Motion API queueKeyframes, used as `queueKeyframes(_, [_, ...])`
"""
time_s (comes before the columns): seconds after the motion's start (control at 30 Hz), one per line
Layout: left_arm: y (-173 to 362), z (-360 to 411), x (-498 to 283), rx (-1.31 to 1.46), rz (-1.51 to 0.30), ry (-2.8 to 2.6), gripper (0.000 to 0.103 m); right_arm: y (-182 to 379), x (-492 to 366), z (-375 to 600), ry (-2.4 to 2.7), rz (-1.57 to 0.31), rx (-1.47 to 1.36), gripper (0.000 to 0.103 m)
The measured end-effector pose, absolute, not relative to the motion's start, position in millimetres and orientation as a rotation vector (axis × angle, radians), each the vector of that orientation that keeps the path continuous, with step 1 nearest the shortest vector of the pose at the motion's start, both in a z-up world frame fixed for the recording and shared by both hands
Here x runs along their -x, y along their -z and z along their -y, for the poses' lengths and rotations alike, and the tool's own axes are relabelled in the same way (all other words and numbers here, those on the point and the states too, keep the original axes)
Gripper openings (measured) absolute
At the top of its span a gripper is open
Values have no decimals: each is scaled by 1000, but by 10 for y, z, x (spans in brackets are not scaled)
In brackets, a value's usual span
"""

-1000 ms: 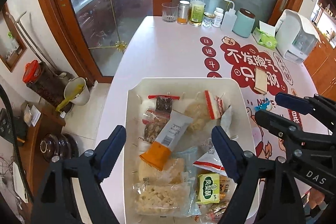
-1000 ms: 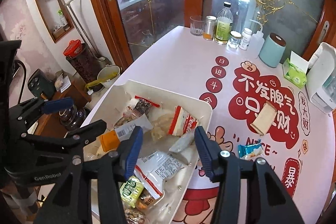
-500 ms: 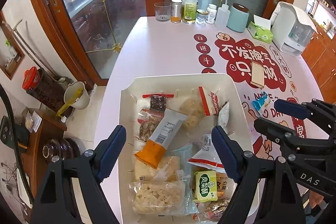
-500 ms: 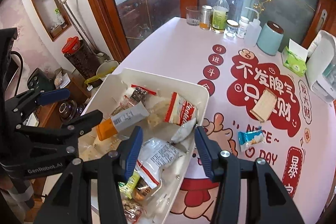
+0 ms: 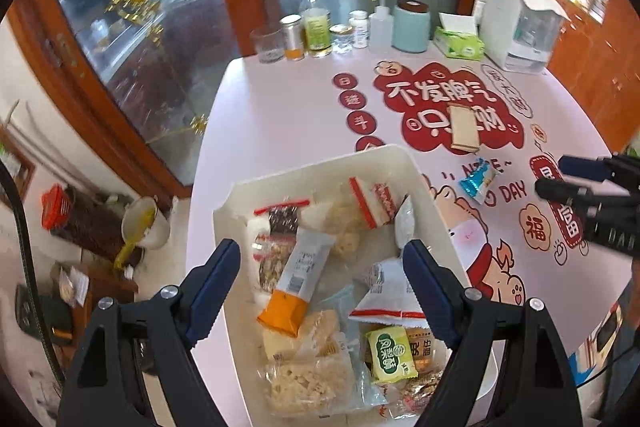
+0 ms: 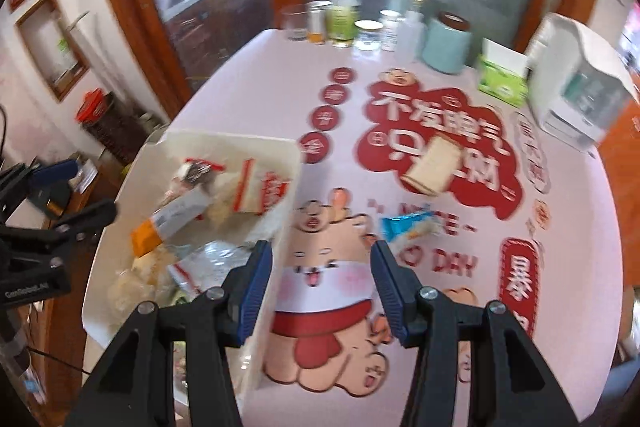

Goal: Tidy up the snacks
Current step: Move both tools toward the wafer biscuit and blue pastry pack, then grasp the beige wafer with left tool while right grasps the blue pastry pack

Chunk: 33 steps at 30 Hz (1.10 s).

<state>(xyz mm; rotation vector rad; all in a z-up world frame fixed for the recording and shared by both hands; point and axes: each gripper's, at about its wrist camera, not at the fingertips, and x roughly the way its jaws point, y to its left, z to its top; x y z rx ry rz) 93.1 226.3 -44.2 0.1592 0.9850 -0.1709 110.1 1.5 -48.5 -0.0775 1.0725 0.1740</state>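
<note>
A white bin (image 5: 328,163) (image 6: 224,141) full of several packaged snacks sits at the table's left edge. A blue snack packet (image 5: 478,181) (image 6: 408,227) and a beige wafer packet (image 5: 464,127) (image 6: 434,161) lie loose on the table to the bin's right. My left gripper (image 5: 322,279) is open and empty above the bin, over an orange-ended packet (image 5: 298,287). My right gripper (image 6: 322,279) is open and empty above the table just right of the bin, with the blue packet just beyond its right finger. It also shows in the left wrist view (image 5: 592,187).
Bottles, jars and a glass (image 5: 266,45) stand along the table's far edge, with a teal canister (image 5: 410,27), a green tissue pack (image 5: 458,43) and a white appliance (image 5: 520,23). The table's left edge drops to the floor beside glass doors.
Both grippers have swung to the right. The right gripper has moved off the bin to over the table near the blue packet. Both stay open and empty.
</note>
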Motion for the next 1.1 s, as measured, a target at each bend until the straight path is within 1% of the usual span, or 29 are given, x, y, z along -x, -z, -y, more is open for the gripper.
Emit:
queueKeyframes(0.2, [294, -1949, -1156, -272, -939, 253, 84, 407, -1163, 377, -52, -1072, -9, 52])
queueKeyframes(0.37, [303, -1503, -1459, -362, -925, 356, 85, 610, -1359, 599, 19, -1113, -111, 52])
queueKeyframes(0.5, [419, -1136, -1756, -381, -942, 477, 85, 939, -1620, 742, 66, -1154, -174, 52])
queueKeyframes(0.6, [562, -916, -1965, -382, -956, 515, 85, 1286, -1839, 856, 96, -1199, -235, 52])
queueKeyframes(0.8, [848, -705, -2291, -388, -979, 510, 85, 1965, -2192, 995, 110, -1297, -398, 52])
queueKeyframes(0.97, [1030, -612, -2496, -408, -1013, 476, 85, 2312, -2303, 937, 132, -1369, -390, 52])
queueKeyframes(1.03, [1069, -568, -2568, -397, -1023, 474, 85, 2297, -2287, 888, 135, -1334, -334, 48])
queueKeyframes(1.07, [1094, -532, -2616, -389, -1030, 471, 85, 2313, -2292, 872, 136, -1342, -304, 42])
queueKeyframes(1.1, [1116, -488, -2656, -381, -1036, 470, 85, 2298, -2295, 867, 138, -1328, -269, 34])
